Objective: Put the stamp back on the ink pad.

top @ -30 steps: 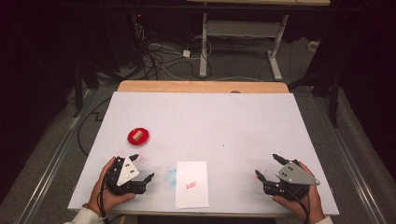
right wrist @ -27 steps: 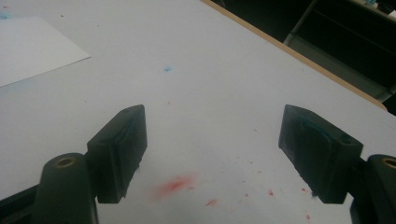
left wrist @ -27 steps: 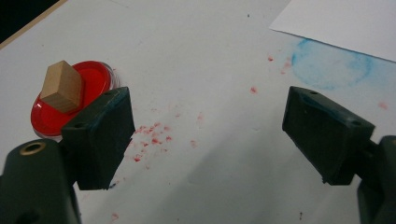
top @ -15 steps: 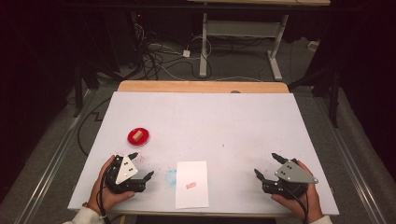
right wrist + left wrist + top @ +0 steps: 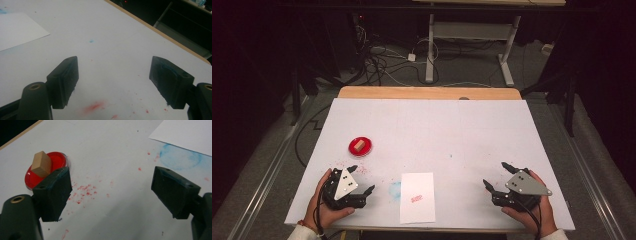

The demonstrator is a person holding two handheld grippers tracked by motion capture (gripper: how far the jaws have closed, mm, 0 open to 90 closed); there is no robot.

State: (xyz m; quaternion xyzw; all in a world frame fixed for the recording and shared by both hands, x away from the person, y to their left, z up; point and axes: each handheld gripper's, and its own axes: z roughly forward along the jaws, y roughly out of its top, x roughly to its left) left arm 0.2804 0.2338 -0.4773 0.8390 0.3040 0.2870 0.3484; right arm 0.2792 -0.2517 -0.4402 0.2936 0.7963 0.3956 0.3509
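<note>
my left gripper (image 5: 110, 187) view catches red specks by the wooden block (image 5: 41, 164). both hands rest low, right gripper (image 5: 502, 176) too, jaws wide.

I hold my left gripper (image 5: 360, 180) low at the near left, my left hand (image 5: 323, 202) wrapped around its body from behind, the grey plate on top tilted. Its jaws stand wide apart with nothing between the pads (image 5: 55, 192). My right gripper (image 5: 498, 176) sits at the near right in my right hand (image 5: 532, 210), jaws likewise spread wide, pads (image 5: 65, 80) bare.
</note>
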